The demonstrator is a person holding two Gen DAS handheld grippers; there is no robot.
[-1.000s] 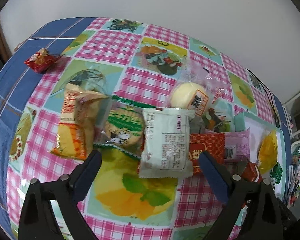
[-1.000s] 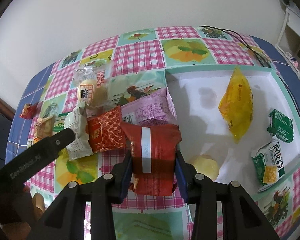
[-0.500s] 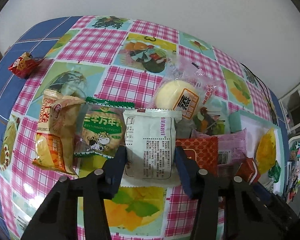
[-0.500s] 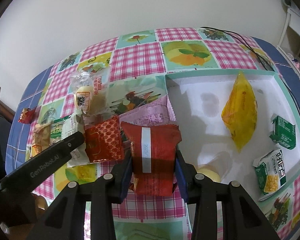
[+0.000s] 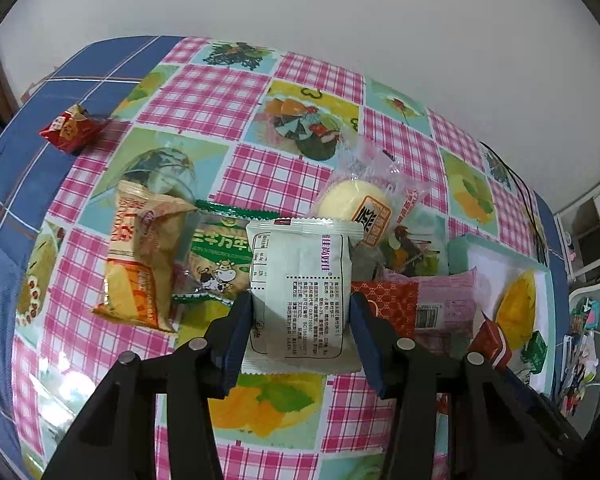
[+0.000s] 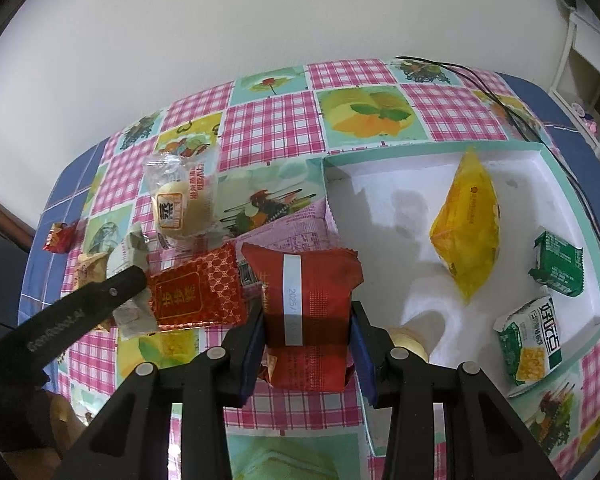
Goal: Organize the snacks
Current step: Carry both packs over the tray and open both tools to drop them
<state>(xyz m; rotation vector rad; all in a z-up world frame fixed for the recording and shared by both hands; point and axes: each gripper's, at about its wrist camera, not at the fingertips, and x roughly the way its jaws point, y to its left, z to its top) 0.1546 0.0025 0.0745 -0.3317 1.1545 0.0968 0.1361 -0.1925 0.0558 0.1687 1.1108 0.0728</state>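
My left gripper [image 5: 300, 320] is shut on a white snack packet [image 5: 302, 292] and holds it over the checked tablecloth. My right gripper [image 6: 306, 332] is shut on a dark red snack packet [image 6: 306, 304] just left of the white tray [image 6: 380, 168]. The tray holds a yellow bag [image 6: 468, 224] and two green packets [image 6: 556, 264]. On the cloth lie a red patterned packet [image 6: 196, 294], a pink packet [image 6: 296, 224], a bun in clear wrap [image 6: 178, 204], a green cookie pack [image 5: 216, 260] and an orange-yellow bag [image 5: 140, 264].
A small red packet [image 5: 70, 132] lies alone at the table's far left edge. A black cable [image 6: 492, 92] runs along the back right of the table. A white wall stands behind the table. White shelving [image 6: 588, 64] stands to the right.
My left gripper closed from wide open onto the white packet and lifted it slightly. My right gripper kept its hold on the red packet and rose a little.
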